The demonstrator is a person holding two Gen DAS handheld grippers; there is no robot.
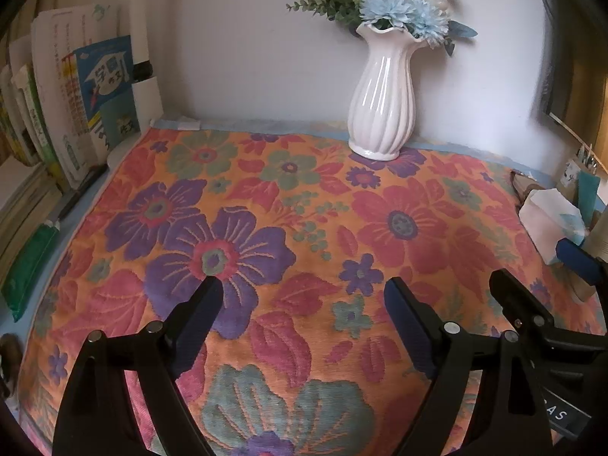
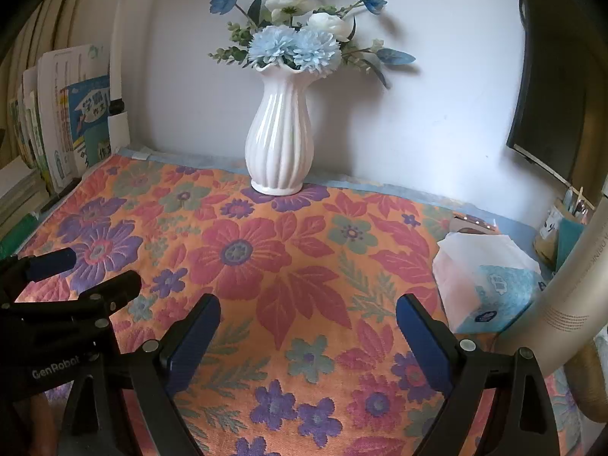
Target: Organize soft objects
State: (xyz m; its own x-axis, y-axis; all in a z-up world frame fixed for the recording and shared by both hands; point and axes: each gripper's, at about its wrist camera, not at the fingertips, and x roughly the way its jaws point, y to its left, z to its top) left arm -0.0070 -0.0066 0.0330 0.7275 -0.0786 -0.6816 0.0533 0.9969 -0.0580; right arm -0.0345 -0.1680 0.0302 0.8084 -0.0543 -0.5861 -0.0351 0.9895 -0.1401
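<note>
My two grippers hang side by side above a flowered cloth (image 1: 304,228) that covers nearly the whole tabletop: orange ground, big red, purple and grey-green blossoms, a woven, ribbed texture. It lies flat and spread out, its far edge running along the foot of a plain white wall (image 1: 247,57). A pale blue underlay (image 2: 418,193) peeks out along that far edge and at the sides.

My left gripper (image 1: 304,292) has its jaws standing wide apart with only cloth showing between them; nothing is held. My right gripper (image 2: 307,311) is the same: jaws spread, empty, the red flower pattern visible in the gap. Each one shows at the edge of the other's view, close beside it.

At the back stands a white ribbed vase (image 2: 280,133), upright on the cloth's far edge, filled with blue and white flowers (image 2: 296,38). On the left a row of books (image 1: 76,95) leans upright against the side, with a green pouch (image 1: 28,266) lying on the blue strip in front of them. On the right, a soft tissue pack (image 2: 490,277), white and light blue, rests at the cloth's right edge. Beside it curves a pale beige tube (image 2: 570,285), and a dark screen (image 2: 551,76) hangs at the upper right.
</note>
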